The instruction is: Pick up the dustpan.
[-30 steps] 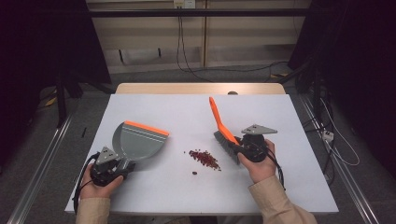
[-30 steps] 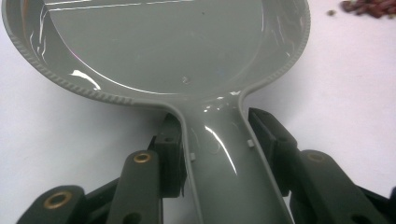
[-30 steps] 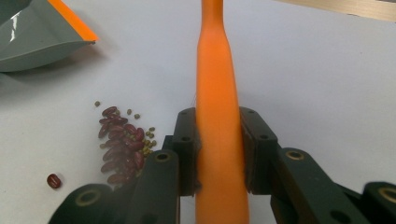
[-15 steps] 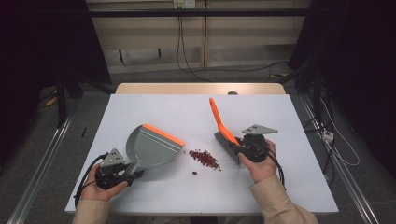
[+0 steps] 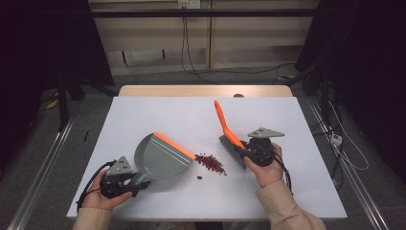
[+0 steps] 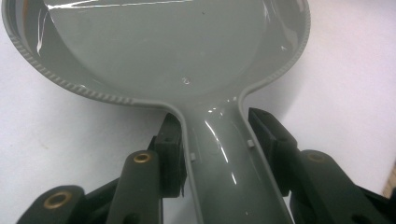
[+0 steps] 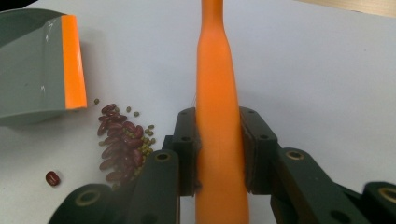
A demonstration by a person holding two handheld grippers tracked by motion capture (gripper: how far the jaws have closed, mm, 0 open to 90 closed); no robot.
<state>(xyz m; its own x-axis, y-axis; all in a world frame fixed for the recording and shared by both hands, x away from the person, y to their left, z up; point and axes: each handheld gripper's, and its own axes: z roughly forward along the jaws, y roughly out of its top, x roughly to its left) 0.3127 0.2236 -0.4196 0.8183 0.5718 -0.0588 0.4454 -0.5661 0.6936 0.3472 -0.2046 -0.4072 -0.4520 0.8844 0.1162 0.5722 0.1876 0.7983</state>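
White tabletop (image 5: 158, 115) spreads before us, dark room beyond. Nearest, our left gripper (image 5: 125, 179) pinches the handle of a grey dustpan (image 5: 160, 155), whose orange lip (image 5: 173, 145) sits just beside a pile of red beans (image 5: 210, 163). Our right gripper (image 5: 249, 152) clamps the orange handle of a brush (image 5: 227, 132), bristles down beside the pile. One stray bean (image 5: 199, 177) lies apart; we judge a hard sweep could scatter more past the lip. Our right gripper view reveals small green beans (image 7: 148, 140) among the red, indistinct from above.
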